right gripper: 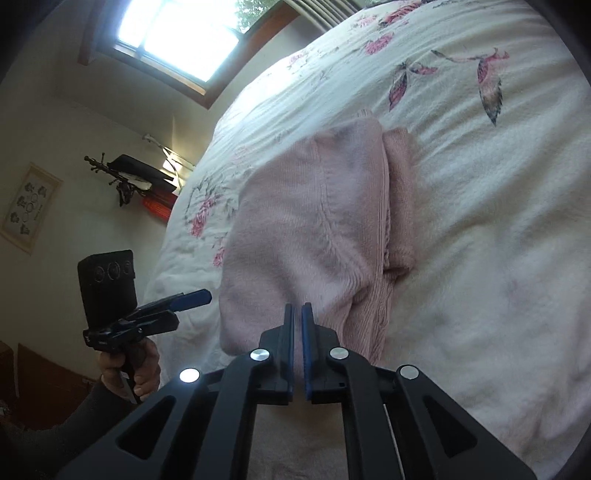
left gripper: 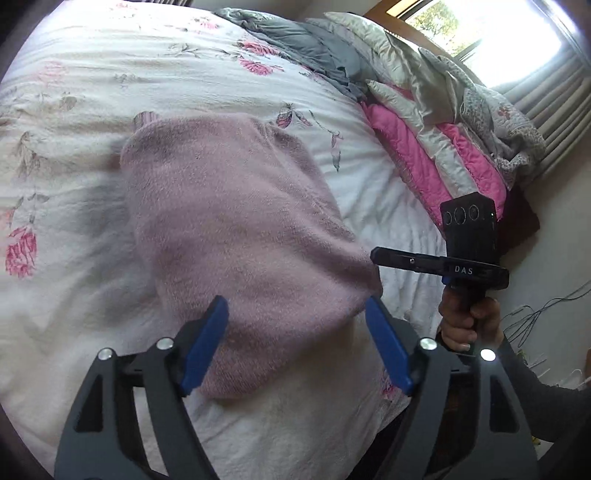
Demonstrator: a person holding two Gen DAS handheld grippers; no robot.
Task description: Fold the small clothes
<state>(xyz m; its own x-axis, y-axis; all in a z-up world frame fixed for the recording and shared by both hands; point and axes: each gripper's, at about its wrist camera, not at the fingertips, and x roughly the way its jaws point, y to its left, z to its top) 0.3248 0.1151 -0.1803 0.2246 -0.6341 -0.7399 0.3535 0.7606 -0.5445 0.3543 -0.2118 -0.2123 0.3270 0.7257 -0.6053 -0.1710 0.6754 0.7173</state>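
A bed covered by a white quilted spread printed with pink flowers (left gripper: pixel 92 92) fills both views; heaped pink, grey and white bedding (left gripper: pixel 424 122) lies along its far side under a bright window (right gripper: pixel 177 33). Near the middle of the spread rests a pale pink fuzzy knit garment (left gripper: pixel 236 229), partly folded, its long axis running away from the near bed edge; in the right wrist view a ribbed edge (right gripper: pixel 373 317) lies nearest the camera and a folded-in part (right gripper: pixel 400 218) shows along its right side. The left gripper (left gripper: pixel 295 343) hovers directly over the garment's near end, its blue-padded jaws spread wide and empty. The right gripper (right gripper: pixel 298 350) has its jaws nearly together with a narrow gap, nothing visibly between them, poised at the near edge. Both appear about equally near; the next fold would probably run along that long axis.
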